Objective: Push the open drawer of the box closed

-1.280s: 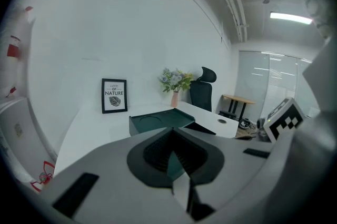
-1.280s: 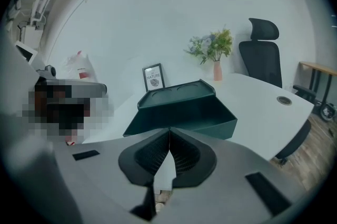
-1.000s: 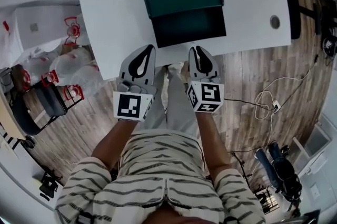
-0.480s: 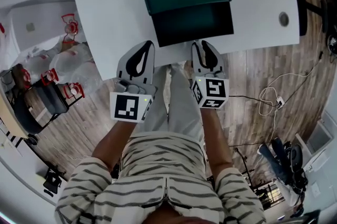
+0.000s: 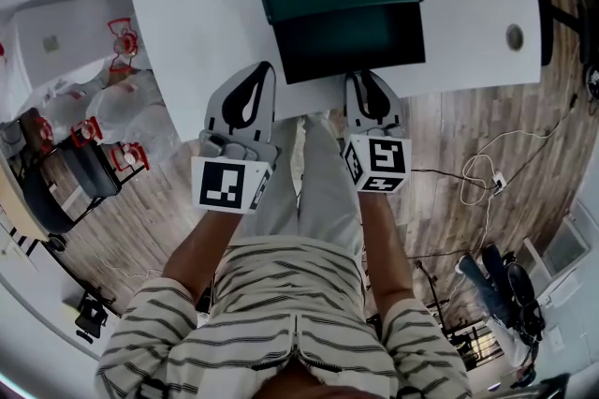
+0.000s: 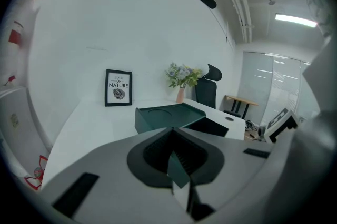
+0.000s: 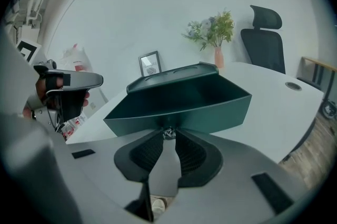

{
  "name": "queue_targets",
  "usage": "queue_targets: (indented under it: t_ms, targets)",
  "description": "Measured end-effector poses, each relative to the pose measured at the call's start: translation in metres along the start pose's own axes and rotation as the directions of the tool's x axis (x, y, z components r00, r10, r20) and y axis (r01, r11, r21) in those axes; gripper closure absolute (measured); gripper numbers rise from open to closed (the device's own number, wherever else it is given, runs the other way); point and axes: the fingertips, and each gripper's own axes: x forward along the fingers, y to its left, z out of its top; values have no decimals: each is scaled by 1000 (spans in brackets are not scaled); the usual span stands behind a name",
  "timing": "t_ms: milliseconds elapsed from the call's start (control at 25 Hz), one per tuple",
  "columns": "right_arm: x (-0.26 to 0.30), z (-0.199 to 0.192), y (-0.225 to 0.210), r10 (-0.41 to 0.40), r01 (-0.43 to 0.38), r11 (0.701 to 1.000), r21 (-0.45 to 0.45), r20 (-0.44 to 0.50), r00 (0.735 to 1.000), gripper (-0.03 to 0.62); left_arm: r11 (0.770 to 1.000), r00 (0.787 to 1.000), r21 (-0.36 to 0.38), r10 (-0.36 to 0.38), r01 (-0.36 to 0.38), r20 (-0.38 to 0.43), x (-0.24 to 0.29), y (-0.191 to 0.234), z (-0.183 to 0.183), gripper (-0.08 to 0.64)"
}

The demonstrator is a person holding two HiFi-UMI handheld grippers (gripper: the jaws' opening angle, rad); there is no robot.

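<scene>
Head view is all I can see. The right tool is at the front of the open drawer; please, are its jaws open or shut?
Observer: The right tool is closing its jaws, with a narrow gap at the tips. A small shiny part on the front of the drawer shows in that gap.
Operator: And the left tool, please?
Observer: The left tool has its jaws together, with nothing between them.
Operator: Is something behind the box?
Observer: Yes, a framed picture stands beyond the box, beside a vase of flowers.
</scene>
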Motion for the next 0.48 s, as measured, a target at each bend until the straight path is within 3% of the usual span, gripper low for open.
queue_targets:
  t_ms: [480]
  targets:
    - [-1,2,-1,8,-8,1000,10,16,1000,512,998,997,-27,55,-57,-62,25,21,-11,557]
